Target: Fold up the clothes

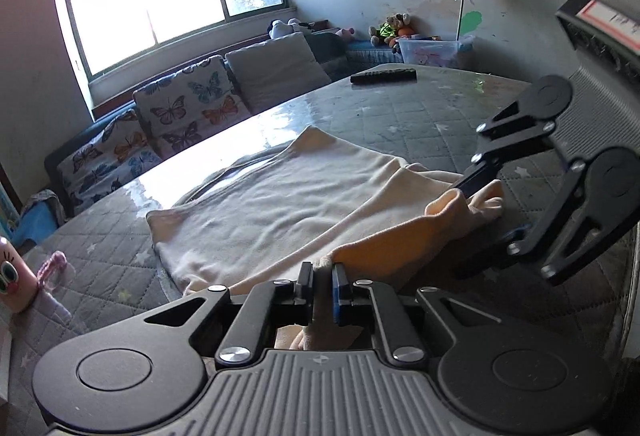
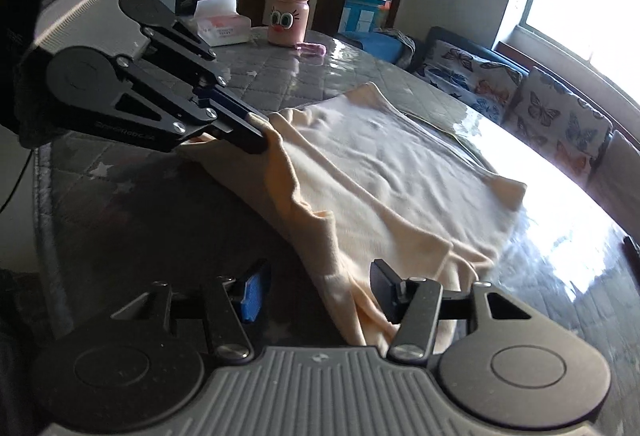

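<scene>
Your left gripper [image 1: 322, 276] is closed on the near edge of the cream garment [image 1: 280, 204]; a fold of the cloth is pinched between its two pads and is lifted a little from the table [image 1: 400, 108]. Your right gripper [image 2: 316, 288] stands with its jaws wide apart, and a hanging part of the same edge passes between them without being pressed. The rest of the garment lies spread and wrinkled on the quilted table cover, towards the window side.

I think the main risk is on the right side. If you pull now, only the left corner follows, so the cloth can turn and bunch up. If you close the right pads [image 2: 252, 294] too low, they can take two layers together. A strong pull can also drag the garment over the smooth cover towards the remote control [image 1: 383, 75].
</scene>
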A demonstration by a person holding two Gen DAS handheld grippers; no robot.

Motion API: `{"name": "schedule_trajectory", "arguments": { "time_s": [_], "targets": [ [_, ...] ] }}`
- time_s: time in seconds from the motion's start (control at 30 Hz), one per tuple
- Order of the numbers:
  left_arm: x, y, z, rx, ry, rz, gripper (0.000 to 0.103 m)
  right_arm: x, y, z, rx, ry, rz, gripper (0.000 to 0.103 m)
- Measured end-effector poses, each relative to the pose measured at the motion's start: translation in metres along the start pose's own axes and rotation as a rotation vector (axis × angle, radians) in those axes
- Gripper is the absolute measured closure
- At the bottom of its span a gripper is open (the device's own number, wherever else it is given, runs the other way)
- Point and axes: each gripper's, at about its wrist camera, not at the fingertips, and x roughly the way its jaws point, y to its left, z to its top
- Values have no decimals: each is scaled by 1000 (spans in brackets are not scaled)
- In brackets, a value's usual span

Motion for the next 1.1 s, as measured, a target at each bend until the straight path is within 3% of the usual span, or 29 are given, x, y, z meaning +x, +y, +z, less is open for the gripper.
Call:
{"name": "schedule_trajectory", "arguments": {
  "time_s": [0.07,0.1,0.2,0.23,0.3,0.57,0.6,0.73,0.77,1.1],
  "targets": [
    [-1,-1,-3,0,6,-4,89,7,-5,2,27,8,19,61],
    [-3,-2,-4,2,7,-4,87,9,-9,4,58,16,34,73],
    [-9,-6,-10,21,6,5,72,13,-20,8,122,25,62,81],
    [-11,-7,-12,31,6,10,66,12,-23,9,139,22,67,83],
    [-14,-11,-18,53,8,19,62,12,-29,12,171,16,78,85],
    [-11,-20,-38,137,51,77,57,9,-42,23,239,-18,83,87],
    [-9,-19,-39,142,54,89,57,8,-42,24,241,-21,80,88],
    [-4,-12,-41,136,56,109,88,8,-41,23,254,-28,68,89],
    [-6,-10,-40,129,49,105,92,7,-41,21,262,-33,64,91],
    [-52,-11,-32,93,-11,78,97,-22,-30,20,257,-95,69,93]
  ]
}}
